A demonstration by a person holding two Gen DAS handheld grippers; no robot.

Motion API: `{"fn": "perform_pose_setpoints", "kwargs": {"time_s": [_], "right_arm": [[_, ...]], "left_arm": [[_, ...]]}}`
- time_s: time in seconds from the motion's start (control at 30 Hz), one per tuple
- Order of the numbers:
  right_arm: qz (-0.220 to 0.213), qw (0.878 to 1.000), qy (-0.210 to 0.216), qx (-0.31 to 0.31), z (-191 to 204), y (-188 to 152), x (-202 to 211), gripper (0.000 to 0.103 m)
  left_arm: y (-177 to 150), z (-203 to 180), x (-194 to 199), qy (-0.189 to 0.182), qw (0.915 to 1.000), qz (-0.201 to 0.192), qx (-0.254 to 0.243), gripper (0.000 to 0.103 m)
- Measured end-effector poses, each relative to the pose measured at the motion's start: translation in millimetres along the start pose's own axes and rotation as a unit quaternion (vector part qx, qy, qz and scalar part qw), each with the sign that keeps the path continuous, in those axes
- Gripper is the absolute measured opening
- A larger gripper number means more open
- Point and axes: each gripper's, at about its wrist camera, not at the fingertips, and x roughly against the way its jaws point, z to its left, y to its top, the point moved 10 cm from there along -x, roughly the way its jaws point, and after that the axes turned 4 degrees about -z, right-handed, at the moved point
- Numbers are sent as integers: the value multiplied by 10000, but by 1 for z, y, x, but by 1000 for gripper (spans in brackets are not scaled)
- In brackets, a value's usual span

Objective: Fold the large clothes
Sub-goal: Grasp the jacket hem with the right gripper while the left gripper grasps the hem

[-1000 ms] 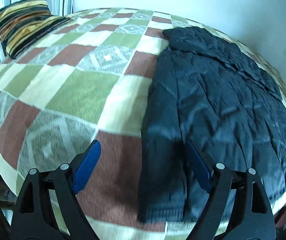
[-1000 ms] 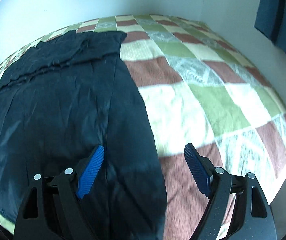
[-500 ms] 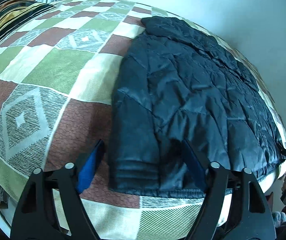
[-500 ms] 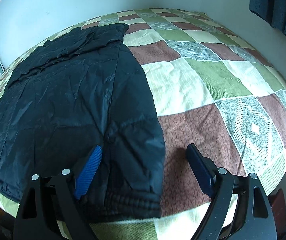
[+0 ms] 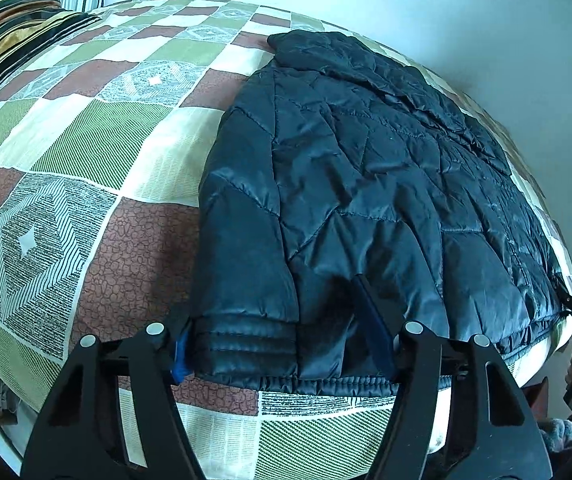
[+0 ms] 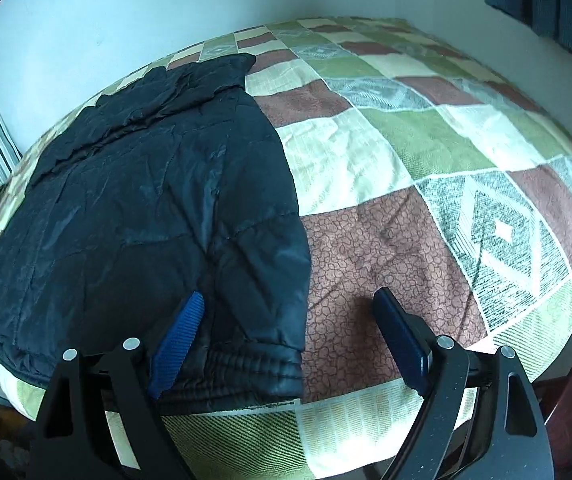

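Observation:
A dark quilted jacket (image 5: 366,184) lies flat on a bed, hem toward me and collar at the far end. In the left wrist view my left gripper (image 5: 279,340) is open and straddles the jacket's left hem corner with its ribbed cuff (image 5: 245,346). In the right wrist view the same jacket (image 6: 145,220) fills the left half, and my right gripper (image 6: 288,340) is open around its right hem corner (image 6: 269,372). Neither gripper pinches the cloth.
The bed wears a checked quilt (image 5: 85,152) of green, brown and cream squares, also seen in the right wrist view (image 6: 426,184). A striped pillow (image 5: 17,28) lies at the far left. White walls stand behind. The bed's near edge (image 6: 346,420) drops off below the grippers.
Both grippers have pulled back toward the near bed edge and lowered, so the jacket's hem now sits between their open fingers. The jacket has not moved.

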Motion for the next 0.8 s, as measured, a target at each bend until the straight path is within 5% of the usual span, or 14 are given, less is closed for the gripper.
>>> {"fn": "perform_pose_setpoints", "kwargs": {"time_s": [0.07,0.2,0.43,0.8], "right_arm": [[57,10000,24,57,3,-2,0,85],[106,9993,264,239,19,-7,4,54],[168,9980,598,85,29,-8,9,18],[-257,9865,1540,-503,39,11,53,11]], "left_arm": [[0,-2,0,1,10000,6,-33,59],[0,-8,0,-108,9999,47,-83,38],[1,-12,9,-130,9998,-99,-109,15],[28,-17,68,-467,9961,-728,166,11]]}}
